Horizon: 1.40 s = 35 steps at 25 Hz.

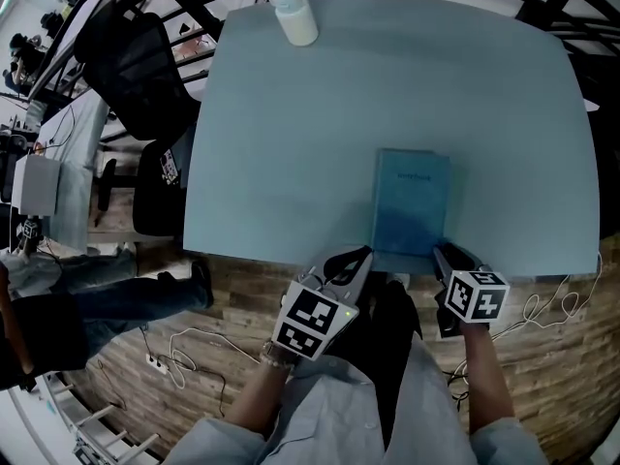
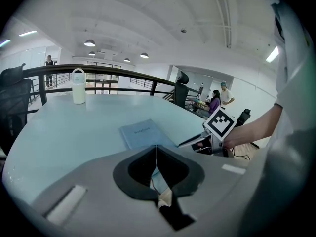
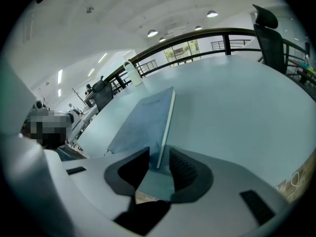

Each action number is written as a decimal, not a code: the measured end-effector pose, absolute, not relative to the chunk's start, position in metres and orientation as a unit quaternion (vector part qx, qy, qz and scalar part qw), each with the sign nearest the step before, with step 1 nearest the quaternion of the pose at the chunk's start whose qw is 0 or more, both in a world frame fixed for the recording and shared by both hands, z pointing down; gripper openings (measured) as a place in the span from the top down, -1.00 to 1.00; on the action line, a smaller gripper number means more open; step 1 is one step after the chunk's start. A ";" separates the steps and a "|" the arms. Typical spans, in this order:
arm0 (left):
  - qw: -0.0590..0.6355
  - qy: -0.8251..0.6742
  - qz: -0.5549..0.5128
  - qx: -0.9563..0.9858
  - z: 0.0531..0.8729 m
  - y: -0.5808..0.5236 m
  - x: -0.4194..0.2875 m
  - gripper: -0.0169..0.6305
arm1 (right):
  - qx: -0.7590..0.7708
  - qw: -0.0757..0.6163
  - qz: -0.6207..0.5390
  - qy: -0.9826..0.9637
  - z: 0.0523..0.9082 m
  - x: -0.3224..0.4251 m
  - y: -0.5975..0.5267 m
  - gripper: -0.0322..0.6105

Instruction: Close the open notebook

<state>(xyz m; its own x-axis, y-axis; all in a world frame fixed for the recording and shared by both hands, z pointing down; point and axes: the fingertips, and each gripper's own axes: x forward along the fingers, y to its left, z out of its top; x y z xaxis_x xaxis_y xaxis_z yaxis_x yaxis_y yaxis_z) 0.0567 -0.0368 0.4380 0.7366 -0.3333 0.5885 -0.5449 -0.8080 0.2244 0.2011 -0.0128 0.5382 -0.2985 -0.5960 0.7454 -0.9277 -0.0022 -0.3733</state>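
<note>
Across most of the head view spreads a pale blue table, smooth and matt, with rounded corners. On it, close to the near edge and well apart from everything else, the notebook lies flat with its teal cover up. It is a slim rectangle with a line of small print near the far end and a thin white band of page edges along its right side. The cover looks already down, so the closing seems done or all but done, and the step in hand is the letting go. A white cylindrical bottle stands upright at the far edge. The right tongs stand apart at a middling width. Their dark ribbed pads sit on either side of the notebook's near right edge without pressing on it. The next move, I judge, calls for drawing them straight back, clear of the cover, so that it isn't dragged up. The left tongs, just beside the notebook's near left corner, are closed together with nothing between them.
</note>
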 end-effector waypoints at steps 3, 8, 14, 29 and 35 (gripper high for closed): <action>0.192 -0.240 0.265 0.914 0.433 -0.037 0.059 0.92 | 0.569 0.176 0.430 -0.679 0.533 0.205 -0.012 0.55; 0.185 -0.237 0.254 0.920 0.424 -0.040 0.063 0.93 | 0.585 0.155 0.412 -0.681 0.515 0.209 -0.014 0.55; 0.167 -0.231 0.240 0.928 0.406 -0.046 0.069 0.93 | 0.604 0.150 0.364 -0.693 0.480 0.212 -0.017 0.56; 0.134 -0.224 0.184 0.948 0.348 -0.053 0.081 0.93 | 0.629 0.099 0.208 -0.742 0.354 0.192 -0.032 0.82; 0.112 -0.220 0.164 0.955 0.320 -0.054 0.087 0.93 | 0.633 0.074 0.167 -0.752 0.314 0.190 -0.035 0.86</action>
<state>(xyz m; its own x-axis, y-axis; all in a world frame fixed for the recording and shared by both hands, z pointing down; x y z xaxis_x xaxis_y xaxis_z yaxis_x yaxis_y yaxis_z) 0.0872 -0.0542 0.3199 0.8496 -0.3841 0.3615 -0.4571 -0.8782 0.1411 0.1900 -0.0348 0.3143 -0.1883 -0.9276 0.3226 -0.9769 0.1432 -0.1585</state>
